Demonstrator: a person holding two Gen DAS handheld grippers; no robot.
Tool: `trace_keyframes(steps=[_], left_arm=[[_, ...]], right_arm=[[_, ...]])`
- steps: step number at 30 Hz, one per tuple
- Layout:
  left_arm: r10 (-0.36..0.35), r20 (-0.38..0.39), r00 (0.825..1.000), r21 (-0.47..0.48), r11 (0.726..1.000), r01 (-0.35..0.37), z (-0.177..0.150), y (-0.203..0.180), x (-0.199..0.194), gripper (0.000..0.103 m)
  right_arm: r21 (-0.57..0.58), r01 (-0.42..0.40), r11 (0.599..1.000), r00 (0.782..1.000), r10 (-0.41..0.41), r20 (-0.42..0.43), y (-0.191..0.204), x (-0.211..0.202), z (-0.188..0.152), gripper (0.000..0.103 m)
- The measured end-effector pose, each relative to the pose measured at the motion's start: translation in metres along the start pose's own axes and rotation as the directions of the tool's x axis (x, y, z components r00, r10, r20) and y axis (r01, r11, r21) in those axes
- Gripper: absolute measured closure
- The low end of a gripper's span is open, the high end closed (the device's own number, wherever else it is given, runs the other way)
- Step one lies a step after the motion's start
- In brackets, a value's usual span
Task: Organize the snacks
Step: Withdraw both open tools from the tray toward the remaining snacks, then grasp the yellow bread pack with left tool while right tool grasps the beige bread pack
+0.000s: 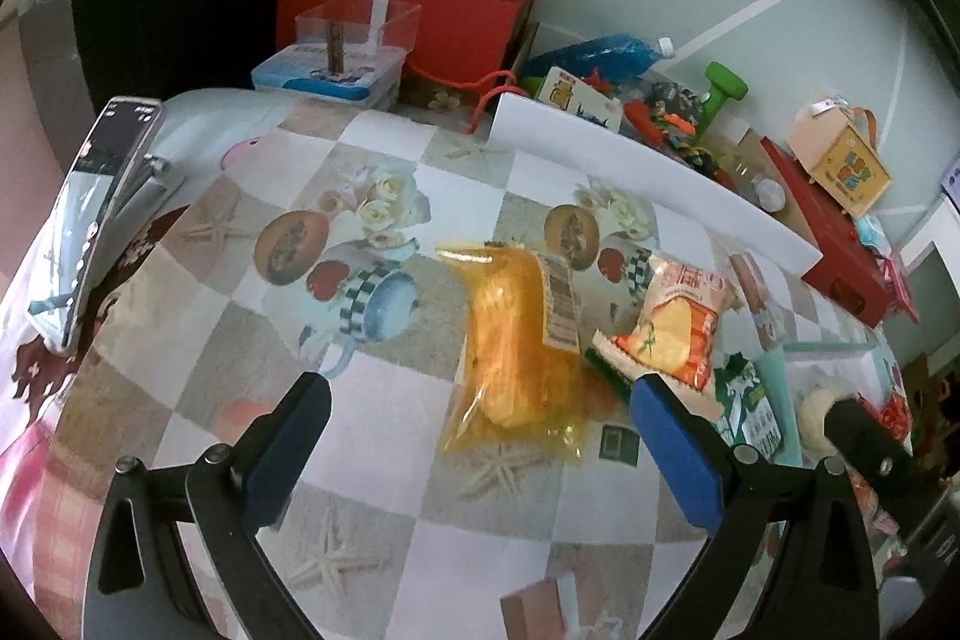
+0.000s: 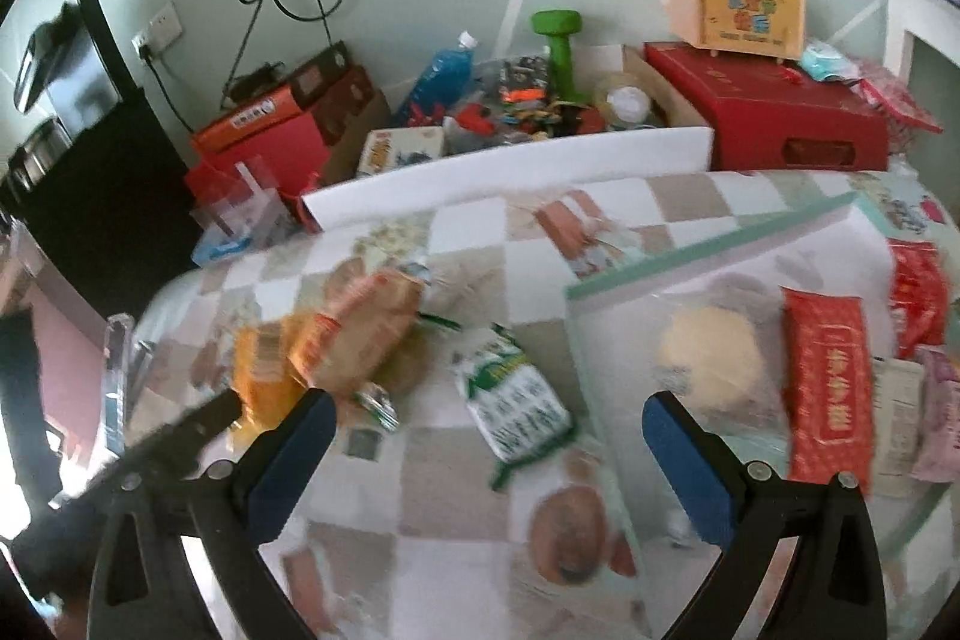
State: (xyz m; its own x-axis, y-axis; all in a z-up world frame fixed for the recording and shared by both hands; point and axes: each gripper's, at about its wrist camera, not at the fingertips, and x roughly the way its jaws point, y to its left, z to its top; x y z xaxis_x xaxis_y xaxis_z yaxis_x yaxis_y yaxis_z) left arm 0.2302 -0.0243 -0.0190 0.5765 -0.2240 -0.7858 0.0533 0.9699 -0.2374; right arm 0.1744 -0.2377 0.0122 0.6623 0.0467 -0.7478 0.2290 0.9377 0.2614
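Note:
A yellow transparent snack bag (image 1: 519, 340) lies on the patterned tablecloth just ahead of my left gripper (image 1: 480, 412), which is open and empty. An orange-and-white packet (image 1: 678, 322) leans right of it, beside a green-and-white packet (image 1: 750, 412). My right gripper (image 2: 483, 436) is open and empty above the green-and-white packet (image 2: 516, 400). A clear tray with a teal rim (image 2: 708, 244) on the right holds a round pale bun (image 2: 711, 358), a red packet (image 2: 831, 388) and other snacks. The orange packet (image 2: 354, 340) and yellow bag (image 2: 258, 370) sit to the left, blurred.
A white board (image 1: 648, 172) stands along the table's far side. Behind it are red boxes (image 2: 774, 112), a green dumbbell (image 2: 558, 46), a blue bottle (image 2: 441, 70) and toys. A phone on a stand (image 1: 96, 214) is at the left edge. A clear box (image 1: 354, 34) sits far left.

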Motion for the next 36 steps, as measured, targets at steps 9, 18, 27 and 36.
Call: trace_keyframes(steps=[9,18,27,36], left_arm=[[-0.012,0.025,1.000,0.047,0.999,0.011,0.003,-0.009,0.018,0.004],[-0.019,0.006,1.000,0.064,0.998,0.018,0.002,-0.012,0.037,0.019],[-0.034,-0.010,0.999,0.072,0.997,0.034,0.002,-0.012,0.050,0.038],[-0.060,-0.016,0.998,0.072,0.996,0.061,0.000,-0.013,0.050,0.055]], right_arm=[[0.036,-0.063,0.997,0.998,0.064,-0.019,0.018,0.033,0.028,0.003],[0.004,-0.083,0.997,0.991,0.083,-0.103,0.041,0.070,0.034,0.012],[0.004,-0.099,0.995,0.983,0.099,-0.156,0.047,0.095,0.027,0.024],[0.000,-0.132,0.991,0.979,0.130,-0.158,0.051,0.095,0.025,0.039]])
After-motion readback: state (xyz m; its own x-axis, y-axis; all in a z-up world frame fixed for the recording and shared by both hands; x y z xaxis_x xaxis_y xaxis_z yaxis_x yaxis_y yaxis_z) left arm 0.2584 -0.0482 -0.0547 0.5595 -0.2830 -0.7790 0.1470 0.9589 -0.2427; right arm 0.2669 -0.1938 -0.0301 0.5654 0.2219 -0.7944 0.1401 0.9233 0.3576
